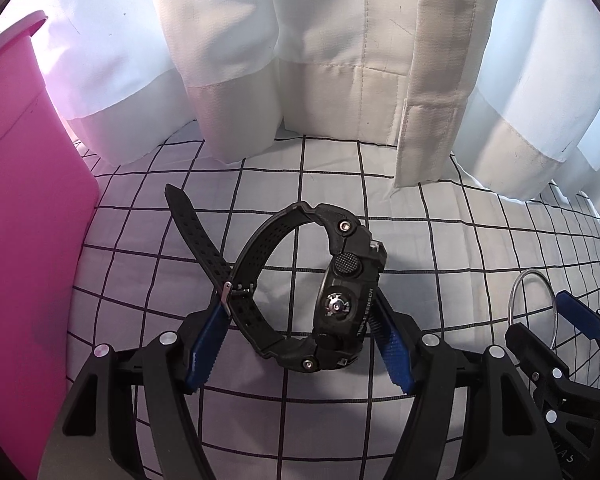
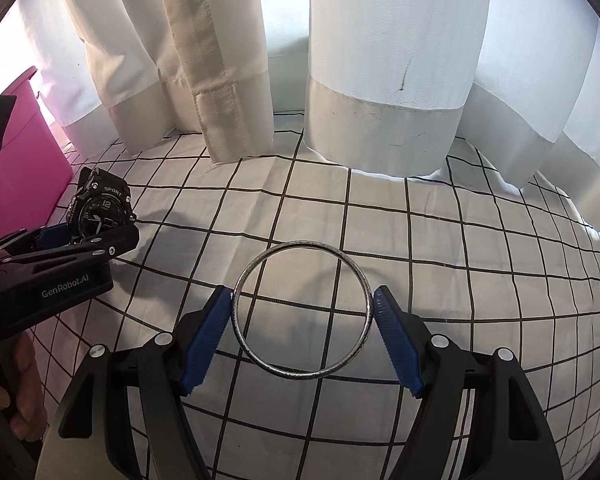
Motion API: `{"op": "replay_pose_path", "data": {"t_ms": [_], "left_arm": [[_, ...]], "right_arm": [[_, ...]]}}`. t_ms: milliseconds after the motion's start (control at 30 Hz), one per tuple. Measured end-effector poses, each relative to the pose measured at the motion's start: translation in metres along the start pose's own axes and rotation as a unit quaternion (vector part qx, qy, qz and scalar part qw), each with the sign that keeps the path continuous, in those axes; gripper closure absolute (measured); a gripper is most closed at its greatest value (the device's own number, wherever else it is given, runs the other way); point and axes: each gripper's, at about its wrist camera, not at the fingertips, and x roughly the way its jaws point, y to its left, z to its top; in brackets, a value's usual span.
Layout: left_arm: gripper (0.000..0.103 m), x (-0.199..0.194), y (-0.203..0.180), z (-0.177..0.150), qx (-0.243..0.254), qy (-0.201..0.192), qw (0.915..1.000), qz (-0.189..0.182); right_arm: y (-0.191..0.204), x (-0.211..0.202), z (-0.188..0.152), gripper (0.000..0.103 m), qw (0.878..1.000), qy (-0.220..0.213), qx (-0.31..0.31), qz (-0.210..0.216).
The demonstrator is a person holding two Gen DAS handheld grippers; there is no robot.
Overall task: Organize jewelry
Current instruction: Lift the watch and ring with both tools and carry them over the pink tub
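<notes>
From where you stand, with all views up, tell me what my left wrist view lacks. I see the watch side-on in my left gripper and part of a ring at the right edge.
Observer: The right gripper holds that ring across its width, one blue pad on each side.
Operator: Tell me whether the ring is whole.
Observer: Yes, a full silver circle, held above the checked cloth.
Operator: Now read the watch face.
Observer: The watch shows a dark dial with hands, "SPORT" printed above it.
Operator: Say who holds my left gripper.
Observer: A hand wraps its handle, at the right wrist view's lower left.
</notes>
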Motion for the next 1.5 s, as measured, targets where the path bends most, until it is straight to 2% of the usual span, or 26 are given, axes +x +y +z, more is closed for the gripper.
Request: {"op": "replay_pose_path", "data": {"t_ms": [200,300,700,933,1300,1500], "left_arm": [[0.037,-0.023,0.000,-0.003,0.002,-0.016,0.9999,0.004],[0.037,-0.029,-0.001,0.008,0.005,-0.025,0.9997,0.006],[0.037,-0.082,0.011,0.028,-0.005,-0.073,0.9973,0.007],[0.037,-0.124,0.024,0.047,-0.017,-0.116,0.9931,0.008],[0.037,-0.182,0.066,0.062,-0.051,-0.167,0.9838,0.040],[0.037,-0.218,0.110,0.066,-0.085,-0.194,0.9746,0.072]], "right_arm": [[0.002,-0.012,0.013,0.032,1.000,-0.011,-0.007,0.003],[0.005,-0.033,0.013,0.032,1.000,-0.021,-0.010,0.003],[0.029,-0.060,0.066,0.032,0.997,-0.071,-0.029,0.012],[0.047,-0.094,0.091,0.032,0.992,-0.111,-0.049,0.023],[0.092,-0.130,0.127,0.032,0.981,-0.159,-0.091,0.056],[0.140,-0.148,0.147,0.032,0.970,-0.184,-0.131,0.088]]}}
